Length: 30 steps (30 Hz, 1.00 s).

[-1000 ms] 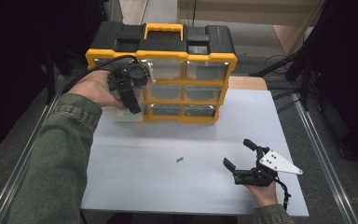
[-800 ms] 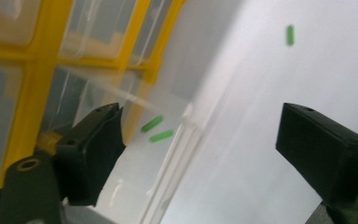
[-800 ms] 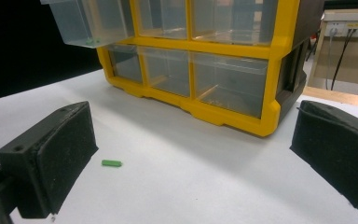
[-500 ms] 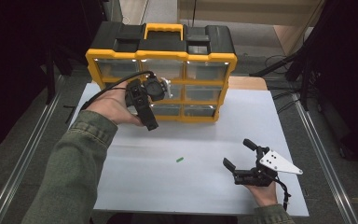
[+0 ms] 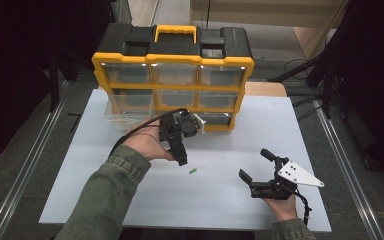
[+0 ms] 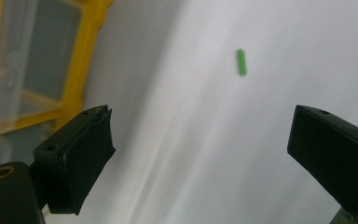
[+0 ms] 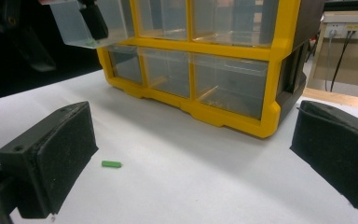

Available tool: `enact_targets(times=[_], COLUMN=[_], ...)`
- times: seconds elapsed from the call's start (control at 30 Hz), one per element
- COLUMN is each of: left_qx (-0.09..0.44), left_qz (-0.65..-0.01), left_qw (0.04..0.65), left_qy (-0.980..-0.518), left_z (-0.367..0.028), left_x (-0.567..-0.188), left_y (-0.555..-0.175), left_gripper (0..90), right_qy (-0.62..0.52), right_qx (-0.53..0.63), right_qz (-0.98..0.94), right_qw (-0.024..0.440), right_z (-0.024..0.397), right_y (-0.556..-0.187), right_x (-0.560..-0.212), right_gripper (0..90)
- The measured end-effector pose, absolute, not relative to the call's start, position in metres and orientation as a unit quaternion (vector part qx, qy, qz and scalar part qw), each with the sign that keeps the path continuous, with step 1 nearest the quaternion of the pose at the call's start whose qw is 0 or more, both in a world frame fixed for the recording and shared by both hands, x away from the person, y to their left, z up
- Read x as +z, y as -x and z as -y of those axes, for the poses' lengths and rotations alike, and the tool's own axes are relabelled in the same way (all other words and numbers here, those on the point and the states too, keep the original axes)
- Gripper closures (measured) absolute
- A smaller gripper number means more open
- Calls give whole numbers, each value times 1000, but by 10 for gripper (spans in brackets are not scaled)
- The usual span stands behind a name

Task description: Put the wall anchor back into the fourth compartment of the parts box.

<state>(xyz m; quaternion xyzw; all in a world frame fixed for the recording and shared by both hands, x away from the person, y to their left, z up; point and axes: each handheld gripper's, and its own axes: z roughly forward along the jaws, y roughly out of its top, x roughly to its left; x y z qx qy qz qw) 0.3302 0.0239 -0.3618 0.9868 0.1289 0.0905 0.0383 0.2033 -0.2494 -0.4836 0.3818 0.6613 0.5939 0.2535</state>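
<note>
A small green peg [image 5: 193,171] lies on the white table [image 5: 280,125], just ahead of the spread jaws of the left gripper [image 5: 180,150], which hangs above the surface holding nothing. The right gripper [image 5: 257,167] rests low near the table's front edge, its jaws wide apart and empty, the peg off to its left. Beyond both stands a yellow drawer organiser [image 5: 172,75], one clear drawer [image 5: 127,107] pulled out at its left

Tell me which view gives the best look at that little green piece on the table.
The left gripper view: the green piece lies clear between the open jaws, its short rod shape plain. The right gripper view shows it small and low by one jaw; the high view gives just a speck.
</note>
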Motion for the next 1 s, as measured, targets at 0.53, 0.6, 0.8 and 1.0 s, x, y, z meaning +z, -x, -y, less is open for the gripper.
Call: enact_targets(times=[0.53, 0.6, 0.8, 1.0], left_qx=[69, 68, 77, 72], left_qz=[-118, -119, -106, -116], left_qw=[35, 30, 19, 13], left_qy=[-990, -990, -991, -991], left_z=[-3, 0, 7, 10], left_x=[-417, -424, -444, -460], left_y=[-326, -325, -321, -324], left_gripper=[67, 67, 67, 69], right_qy=[-380, -380, -380, -377], right_qx=[596, 595, 594, 593], right_qz=[-661, -662, -663, -665], right_qw=[252, 252, 253, 254], right_z=[250, 249, 250, 250], right_y=[-203, -203, -203, -203], right_x=[-483, -483, -483, -483], right_gripper=[0, 0, 0, 0])
